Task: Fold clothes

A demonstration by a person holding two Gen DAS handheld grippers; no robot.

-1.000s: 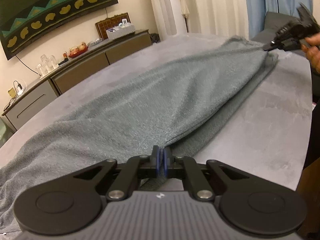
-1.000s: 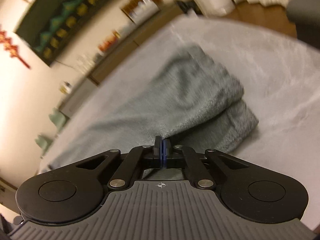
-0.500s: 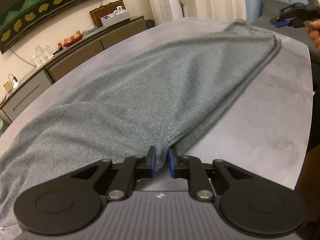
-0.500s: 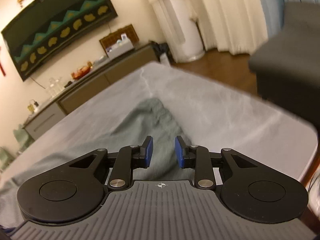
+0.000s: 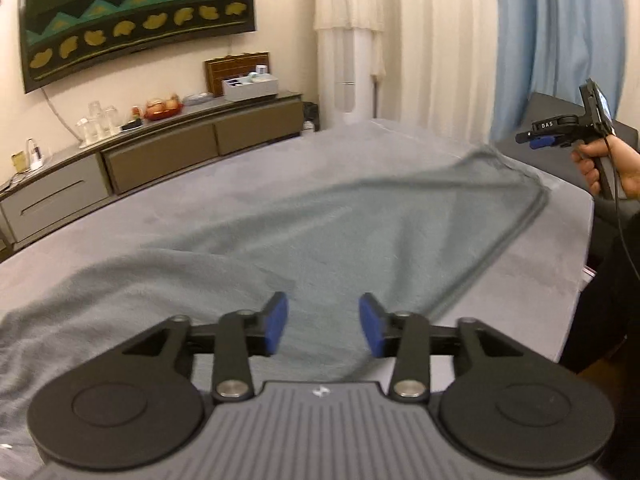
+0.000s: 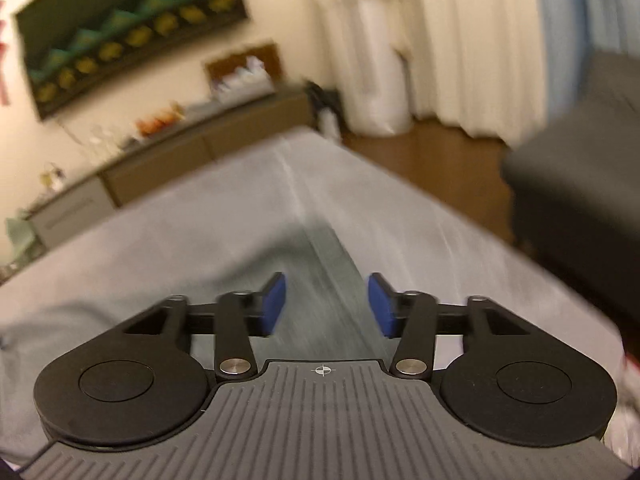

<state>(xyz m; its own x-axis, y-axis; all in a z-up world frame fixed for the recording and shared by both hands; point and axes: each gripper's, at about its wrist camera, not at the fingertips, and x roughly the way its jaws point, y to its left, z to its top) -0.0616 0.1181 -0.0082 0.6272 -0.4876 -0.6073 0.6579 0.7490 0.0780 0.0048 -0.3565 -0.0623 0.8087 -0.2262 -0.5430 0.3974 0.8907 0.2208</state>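
Note:
A grey-green knitted garment (image 5: 328, 232) lies folded lengthwise on the grey table (image 5: 520, 304), its doubled edge running along the right side. My left gripper (image 5: 323, 323) is open and empty, raised above the garment's near end. My right gripper (image 6: 326, 305) is open and empty above the garment's far corner (image 6: 320, 268); that view is blurred. In the left wrist view the right gripper (image 5: 540, 140) is held in a hand beyond the table's far right corner, clear of the cloth.
A long sideboard (image 5: 160, 152) with glasses, a fruit bowl and a box stands against the far wall under a dark wall hanging. White and blue curtains (image 5: 460, 40) hang behind. A dark sofa (image 6: 580, 184) stands to the right of the table.
Both grippers were shut on the garment's edge a second ago. Both have opened, let go of it and lifted away; the garment now lies flat on the table.

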